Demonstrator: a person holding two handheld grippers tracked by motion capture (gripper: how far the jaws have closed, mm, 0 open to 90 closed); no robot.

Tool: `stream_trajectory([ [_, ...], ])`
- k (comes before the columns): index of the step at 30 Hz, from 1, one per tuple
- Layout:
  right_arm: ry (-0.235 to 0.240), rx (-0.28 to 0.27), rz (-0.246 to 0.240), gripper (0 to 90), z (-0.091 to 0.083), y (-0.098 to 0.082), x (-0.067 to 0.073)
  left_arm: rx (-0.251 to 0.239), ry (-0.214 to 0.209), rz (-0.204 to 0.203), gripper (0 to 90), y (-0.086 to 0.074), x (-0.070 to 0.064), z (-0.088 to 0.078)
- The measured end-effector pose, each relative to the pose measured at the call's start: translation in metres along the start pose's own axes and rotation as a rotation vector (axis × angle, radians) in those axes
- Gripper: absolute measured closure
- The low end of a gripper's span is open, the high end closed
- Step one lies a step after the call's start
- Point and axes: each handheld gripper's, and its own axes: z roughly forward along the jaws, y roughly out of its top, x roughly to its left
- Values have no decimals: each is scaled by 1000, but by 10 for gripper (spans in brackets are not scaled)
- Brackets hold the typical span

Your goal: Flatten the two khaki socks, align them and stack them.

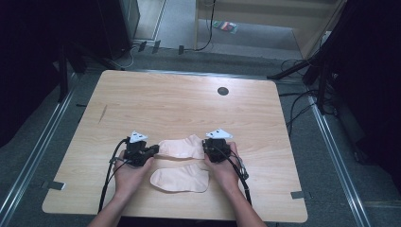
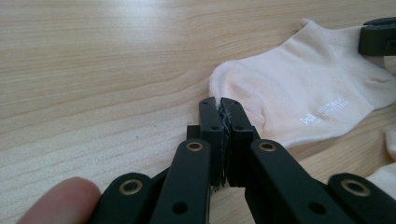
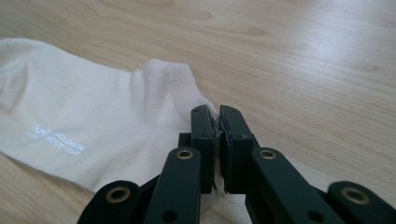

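You've got the far sock [image 1: 182, 147] on the table [image 1: 189, 104], left gripper [image 2: 219, 105] clenched at its toe, right gripper [image 3: 218, 114] pinching its cuff, near sock [image 1: 182, 179] untouched; next looks like lifting both ends evenly.

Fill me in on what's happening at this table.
A person holds a gripper in each hand over a wooden table with two pale socks. The left gripper is shut on the toe end of the far sock, and the right gripper is shut on its cuff end. The near sock lies flat, untouched, closer to the person.
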Motion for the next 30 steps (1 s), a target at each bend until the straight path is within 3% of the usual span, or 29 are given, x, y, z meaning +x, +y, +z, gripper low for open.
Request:
stream_trajectory([
  [13, 28, -72, 33, 859, -31, 8, 2, -52, -33, 19, 895, 3, -4, -21],
  [30, 61, -88, 50, 859, -64, -3, 6, -91, -86, 57, 895, -4, -16, -52],
])
